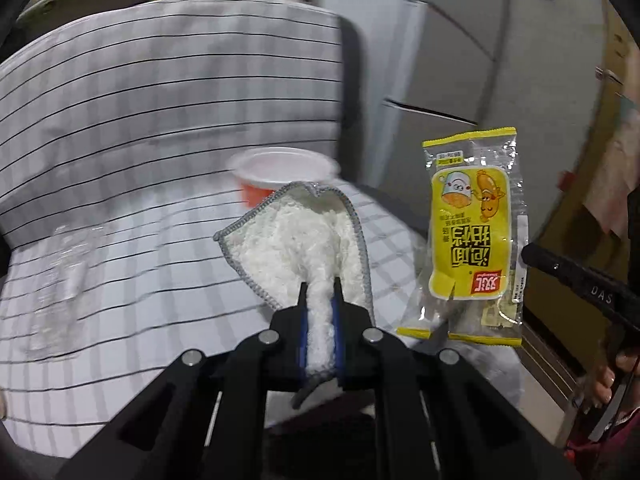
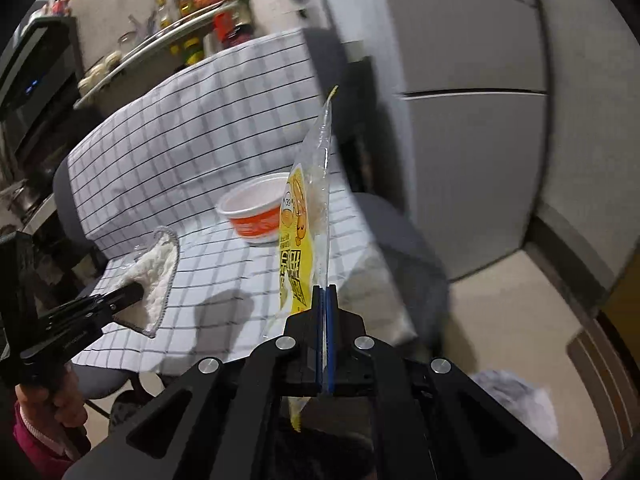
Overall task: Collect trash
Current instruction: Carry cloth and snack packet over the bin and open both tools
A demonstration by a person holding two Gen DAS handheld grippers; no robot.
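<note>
Looking along the left gripper in the left wrist view, its jaws are clenching a bunched fold of the white cloth, whose grey-stitched edge is fanning out toward twelve o'clock above the checked tablecloth. Sitting just beyond the cloth at twelve o'clock is the orange bowl, blurred, with its white inside facing up. Lying at nine o'clock is a clear plastic bottle, too smeared to make out more. Hanging at three o'clock is the yellow snack wrapper, its print upside down, and the right gripper is coming in from four o'clock and pinching the wrapper's lower edge. Turning to the right wrist view, the right gripper is holding its jaws tight on the yellow snack wrapper, which is standing edge-on toward twelve o'clock, lifted clear of the checked tablecloth. Resting behind it at eleven o'clock is the orange bowl. Showing at nine o'clock is the left gripper, gripping the white cloth, and a hand in a pink sleeve is wrapping its handle at eight o'clock.
</note>
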